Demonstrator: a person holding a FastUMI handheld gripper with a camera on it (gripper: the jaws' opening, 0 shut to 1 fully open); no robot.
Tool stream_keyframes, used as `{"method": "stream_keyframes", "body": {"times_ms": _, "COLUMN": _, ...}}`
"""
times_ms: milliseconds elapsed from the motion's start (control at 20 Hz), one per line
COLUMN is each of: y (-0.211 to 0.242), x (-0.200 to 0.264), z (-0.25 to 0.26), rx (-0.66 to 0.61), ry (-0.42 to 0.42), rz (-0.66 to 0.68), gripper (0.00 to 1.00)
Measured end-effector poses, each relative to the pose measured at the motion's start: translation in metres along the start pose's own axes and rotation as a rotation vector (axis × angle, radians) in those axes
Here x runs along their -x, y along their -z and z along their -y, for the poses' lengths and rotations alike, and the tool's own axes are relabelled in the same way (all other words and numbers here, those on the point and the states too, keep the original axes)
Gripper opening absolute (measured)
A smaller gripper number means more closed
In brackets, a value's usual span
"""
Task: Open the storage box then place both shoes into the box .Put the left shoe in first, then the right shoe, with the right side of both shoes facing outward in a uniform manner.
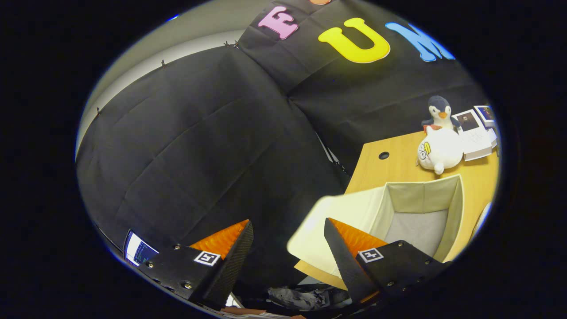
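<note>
Cream fabric storage box (376,212), lid off, grey inside empty, on the wooden desk (398,166).

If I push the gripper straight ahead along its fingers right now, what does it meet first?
Most likely the booth's black cloth wall. The gripper is open and holds nothing, and the gap between its fingers looks out past the table edge. The open storage box sits off to one side, beyond one finger. Depth is hard to judge.

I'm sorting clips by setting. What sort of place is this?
Probably a staged recording booth: black cloth walls surround a light wooden desk holding an open beige fabric storage box and plush toys. The gripper is open, holding nothing.
</note>
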State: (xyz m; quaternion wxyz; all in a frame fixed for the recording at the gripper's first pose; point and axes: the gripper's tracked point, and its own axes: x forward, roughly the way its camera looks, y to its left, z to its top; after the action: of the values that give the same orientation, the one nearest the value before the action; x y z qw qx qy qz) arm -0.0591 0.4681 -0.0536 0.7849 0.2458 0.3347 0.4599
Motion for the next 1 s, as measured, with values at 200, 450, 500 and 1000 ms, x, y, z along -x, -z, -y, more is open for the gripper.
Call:
{"method": "stream_keyframes", "body": {"times_ms": 200, "y": -0.01, "x": 0.033, "z": 0.036, "rx": 0.023, "ry": 0.078, "rz": 0.035, "gripper": 0.97}}
{"method": "stream_keyframes", "body": {"times_ms": 450, "y": -0.03, "x": 0.082, "z": 0.084, "rx": 0.025, "ry": 0.192, "rz": 0.098, "gripper": 0.97}}
{"method": "stream_keyframes", "body": {"times_ms": 500, "y": -0.034, "x": 0.093, "z": 0.095, "rx": 0.028, "ry": 0.213, "rz": 0.11, "gripper": 0.97}}
{"method": "stream_keyframes", "body": {"times_ms": 1000, "y": -0.043, "x": 0.174, "z": 0.191, "rx": 0.046, "ry": 0.407, "rz": 0.179, "gripper": 0.97}}
